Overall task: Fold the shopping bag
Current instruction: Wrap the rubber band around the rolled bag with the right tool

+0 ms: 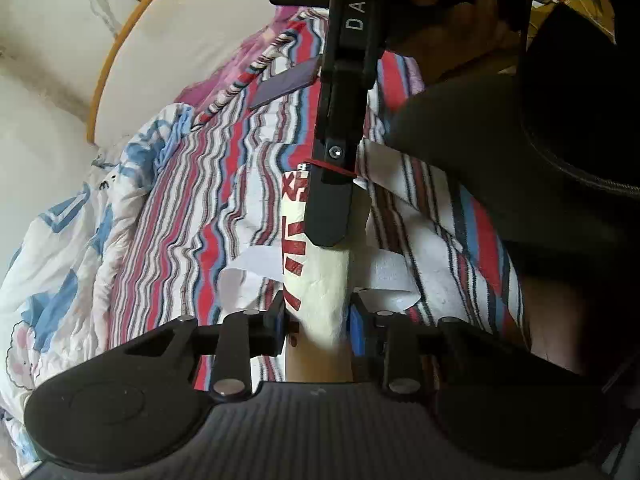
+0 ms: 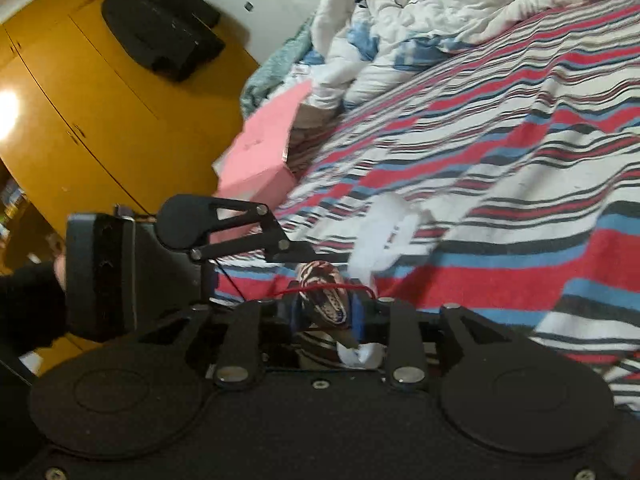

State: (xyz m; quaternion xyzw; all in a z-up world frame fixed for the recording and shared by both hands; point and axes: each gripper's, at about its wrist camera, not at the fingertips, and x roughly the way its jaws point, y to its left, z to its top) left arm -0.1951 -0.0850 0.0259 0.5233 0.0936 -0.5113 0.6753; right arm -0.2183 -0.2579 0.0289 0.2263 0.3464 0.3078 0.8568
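Observation:
The shopping bag (image 1: 320,276) is white cloth with red print, folded into a narrow strip above the striped bed sheet (image 1: 192,200). Its white handle loops (image 1: 244,276) hang out on both sides. My left gripper (image 1: 318,320) is shut on one end of the strip. My right gripper (image 1: 332,208) comes in from above and clamps the other end. In the right wrist view my right gripper (image 2: 326,312) is shut on bunched fabric (image 2: 322,300), and a white handle (image 2: 384,236) sticks out beyond it. The left gripper (image 2: 248,236) shows there at left.
A white and blue quilt (image 1: 60,248) lies crumpled at the sheet's edge. A dark flat card (image 1: 284,84) lies on the sheet. A pink box (image 2: 260,156) stands at the bed's edge. Orange cabinets (image 2: 80,120) and a black garment (image 2: 160,28) are beyond.

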